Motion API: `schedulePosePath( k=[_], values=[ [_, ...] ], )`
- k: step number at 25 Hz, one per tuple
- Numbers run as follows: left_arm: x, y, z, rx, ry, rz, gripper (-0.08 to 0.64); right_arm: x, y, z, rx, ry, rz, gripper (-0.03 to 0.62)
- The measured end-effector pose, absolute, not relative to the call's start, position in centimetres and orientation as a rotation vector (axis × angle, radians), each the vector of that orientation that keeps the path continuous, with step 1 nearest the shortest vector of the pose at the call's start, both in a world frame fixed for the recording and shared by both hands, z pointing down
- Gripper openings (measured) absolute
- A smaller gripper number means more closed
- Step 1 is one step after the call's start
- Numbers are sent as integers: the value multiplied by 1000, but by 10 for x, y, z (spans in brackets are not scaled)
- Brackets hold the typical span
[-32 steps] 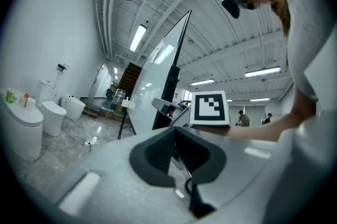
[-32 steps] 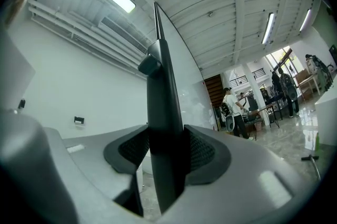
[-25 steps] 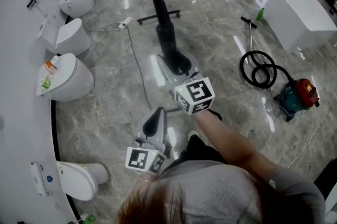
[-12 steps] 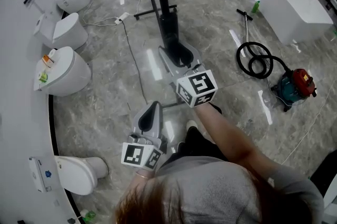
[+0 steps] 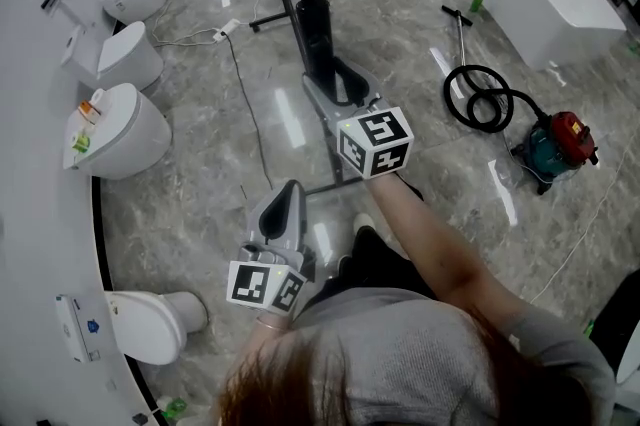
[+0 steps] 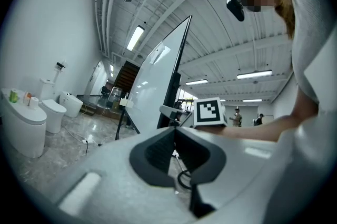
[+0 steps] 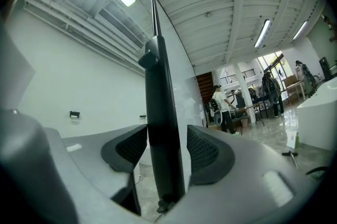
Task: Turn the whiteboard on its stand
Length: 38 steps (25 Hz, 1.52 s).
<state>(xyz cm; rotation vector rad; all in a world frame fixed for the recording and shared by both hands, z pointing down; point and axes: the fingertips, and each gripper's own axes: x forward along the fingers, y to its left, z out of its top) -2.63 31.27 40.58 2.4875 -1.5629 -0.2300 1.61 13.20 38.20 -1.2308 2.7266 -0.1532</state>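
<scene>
Left fingers [image 6: 171, 136]: pressed together, holding nothing, close to my body.
Right fingers [image 7: 196, 140]: they have just been opening and now sit loose around the black edge.
Whiteboard [image 7: 164, 112]: its edge stands up between my right fingers, with a small gap on one side.
Stand [image 5: 280, 18]: past my right fingers, on the floor.
Do it well: I think I should squeeze the edge firmly, then push slowly.

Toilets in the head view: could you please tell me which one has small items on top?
The third toilet from the picture's top: orange and green items sit on it, unlike the others.
</scene>
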Motion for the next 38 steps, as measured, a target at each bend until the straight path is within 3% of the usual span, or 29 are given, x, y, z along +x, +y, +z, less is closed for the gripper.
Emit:
schedulePosePath(
  k=[4, 9, 13, 17, 38],
  values=[
    [-26, 322, 403, 2498, -1561, -244, 2, 35, 161, 371, -1286, 2674, -48, 225],
    [-20, 333, 406, 2500, -1540, -249, 2, 51, 214, 360, -1283, 2676, 36, 132],
    [-15, 335, 409, 2514, -1515, -235, 3, 50, 244, 359, -1228, 2703, 51, 123],
    [-8, 336, 406, 2525, -1516, -235, 2, 49, 271, 361, -1156, 2726, 39, 0],
    [68, 416, 393, 2491, -1625, -248, 2, 99, 383, 370, -888, 2856, -41, -3]
  ],
)
